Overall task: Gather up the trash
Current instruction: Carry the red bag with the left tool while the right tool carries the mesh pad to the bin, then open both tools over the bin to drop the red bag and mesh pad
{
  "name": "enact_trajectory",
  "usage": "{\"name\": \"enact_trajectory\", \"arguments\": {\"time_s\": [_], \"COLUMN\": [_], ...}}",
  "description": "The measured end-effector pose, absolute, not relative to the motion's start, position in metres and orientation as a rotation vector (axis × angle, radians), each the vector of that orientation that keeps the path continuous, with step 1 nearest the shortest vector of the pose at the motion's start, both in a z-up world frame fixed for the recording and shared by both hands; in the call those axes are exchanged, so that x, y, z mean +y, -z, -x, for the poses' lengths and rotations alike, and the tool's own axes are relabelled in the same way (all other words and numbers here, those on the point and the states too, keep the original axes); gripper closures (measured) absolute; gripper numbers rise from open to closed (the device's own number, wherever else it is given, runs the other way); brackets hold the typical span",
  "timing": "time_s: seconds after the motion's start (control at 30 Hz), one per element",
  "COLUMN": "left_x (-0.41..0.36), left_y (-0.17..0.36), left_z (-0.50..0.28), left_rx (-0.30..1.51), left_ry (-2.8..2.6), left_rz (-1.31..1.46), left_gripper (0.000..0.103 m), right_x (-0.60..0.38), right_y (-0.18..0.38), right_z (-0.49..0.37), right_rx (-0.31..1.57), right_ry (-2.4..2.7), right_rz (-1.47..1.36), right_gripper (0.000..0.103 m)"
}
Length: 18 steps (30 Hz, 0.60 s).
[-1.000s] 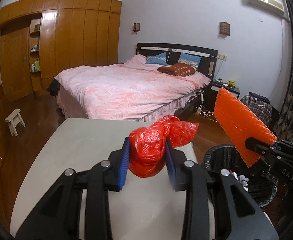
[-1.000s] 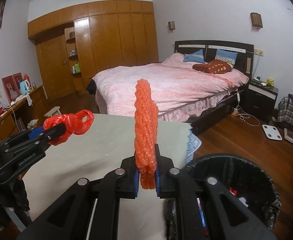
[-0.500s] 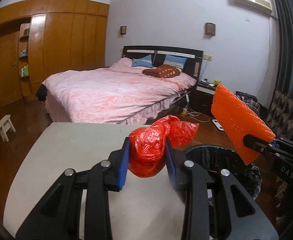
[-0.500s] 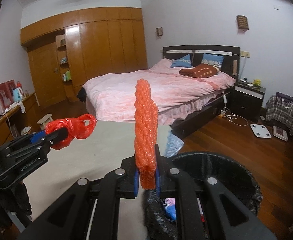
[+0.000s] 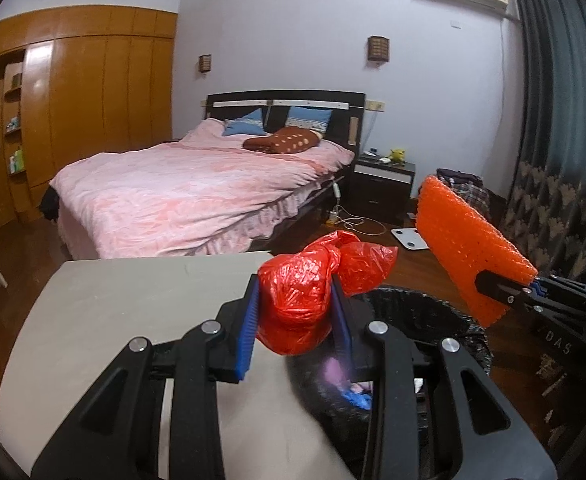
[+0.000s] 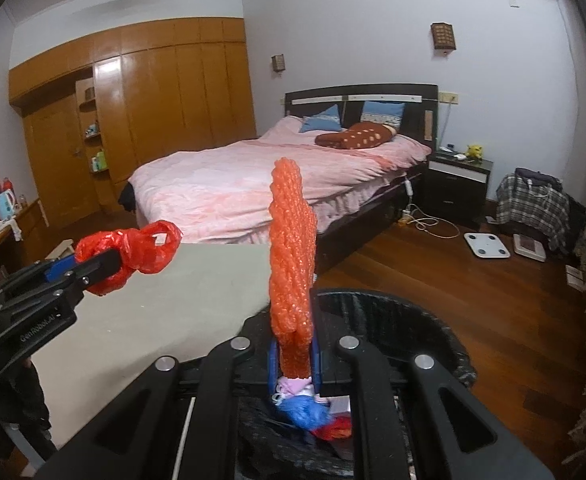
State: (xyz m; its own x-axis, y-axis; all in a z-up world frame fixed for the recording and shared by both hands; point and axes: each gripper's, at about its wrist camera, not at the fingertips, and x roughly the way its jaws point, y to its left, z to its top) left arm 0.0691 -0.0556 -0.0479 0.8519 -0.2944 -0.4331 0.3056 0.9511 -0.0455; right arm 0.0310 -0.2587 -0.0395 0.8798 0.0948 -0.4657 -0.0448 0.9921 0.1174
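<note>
Bedroom walls, a wooden wardrobe and a pink-covered bed [image 5: 197, 196] lay behind the grey desk [image 5: 133, 304] you were working over, with a black-lined trash bin [image 6: 397, 320] standing on the wood floor just off the desk's right edge.

Your left gripper [image 5: 295, 322] was pinching a crumpled red plastic bag [image 5: 301, 304] between its blue pads, level and pointing toward the bed. It sat over the desk's right edge, with the bag's loose tail reaching toward the bin's rim. In the right wrist view the same bag [image 6: 129, 256] was above the desk surface, not yet over the bin.

Your right gripper [image 6: 295, 360] was clamped on the lower end of an orange bubble-wrap sheet [image 6: 293, 248], which stood upright from the jaws. That gripper hung directly over the bin's opening, where blue, pink and red scraps already lay.

To finish well, you probably needed to let go of the sheet first, since it was already over the opening, and tilt that gripper down so the tall sheet would fall inside instead of catching the rim. Then you could carry the left gripper farther right until the whole bag cleared the desk's edge before opening.
</note>
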Motion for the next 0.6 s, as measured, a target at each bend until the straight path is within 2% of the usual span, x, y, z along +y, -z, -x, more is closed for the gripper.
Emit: {"name": "enact_trajectory", "arguments": {"time_s": [0.6], "left_x": [-0.117], "left_y": [0.07], "left_z": [-0.085], "left_rx": [0.492], "left_ry": [0.438], "left_rz": [-0.091], "left_gripper": [0.071], "right_x": [-0.312], "right_y": [0.063], "right_z": [-0.03], "right_rx": [0.54], "right_ry": [0.039], "right_rz": [-0.125], "right_gripper": [0.091]}}
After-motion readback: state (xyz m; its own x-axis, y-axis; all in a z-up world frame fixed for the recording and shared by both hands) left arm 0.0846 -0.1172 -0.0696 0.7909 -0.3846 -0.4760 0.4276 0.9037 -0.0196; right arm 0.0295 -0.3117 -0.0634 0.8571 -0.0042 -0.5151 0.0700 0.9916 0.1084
